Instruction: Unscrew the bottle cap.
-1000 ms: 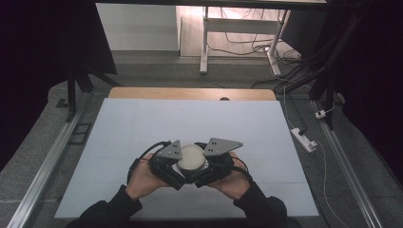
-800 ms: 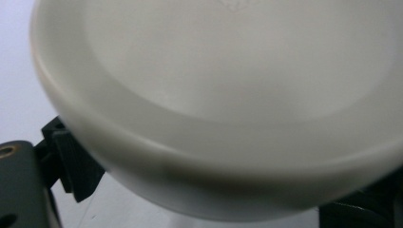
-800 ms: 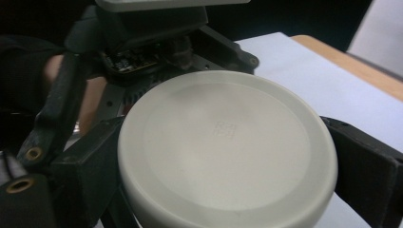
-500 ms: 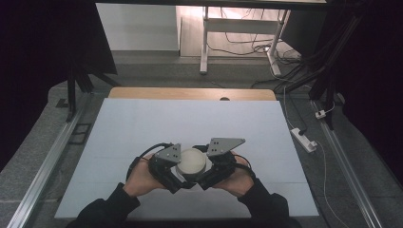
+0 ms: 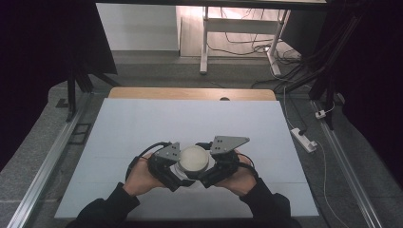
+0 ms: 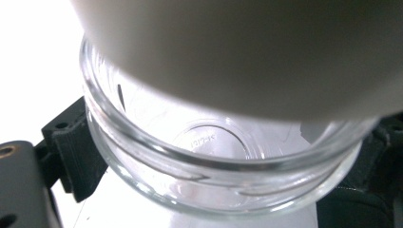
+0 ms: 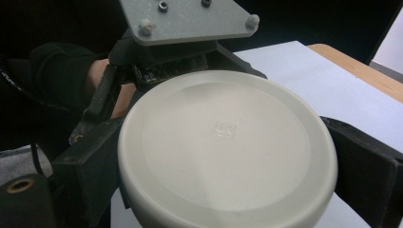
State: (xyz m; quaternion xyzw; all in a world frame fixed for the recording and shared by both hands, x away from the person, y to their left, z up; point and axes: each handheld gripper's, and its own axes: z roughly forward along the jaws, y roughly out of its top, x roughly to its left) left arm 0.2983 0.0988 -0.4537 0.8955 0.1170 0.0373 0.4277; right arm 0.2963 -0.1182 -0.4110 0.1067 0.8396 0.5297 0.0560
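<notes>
So in the high view both grippers are bunched together low in the middle of the frame, over the near part of the white table [image 5: 142,123], with a clear glass jar [image 6: 223,156] and its white lid [image 5: 194,159] sandwiched between them. The left gripper [image 5: 166,167] sits just left of the lid and the right gripper [image 5: 219,164] just right of it, each held by a hand coming in from the bottom edge. In the right gripper view the lid takes up the centre and lower frame, and its black jaws press on it from both sides, so that one's clamped on the lid. In the left gripper view the jar's rim sits mid-frame right under the lid, with black jaws hugging the glass at lower left and right, so it's gripping the jar
</notes>
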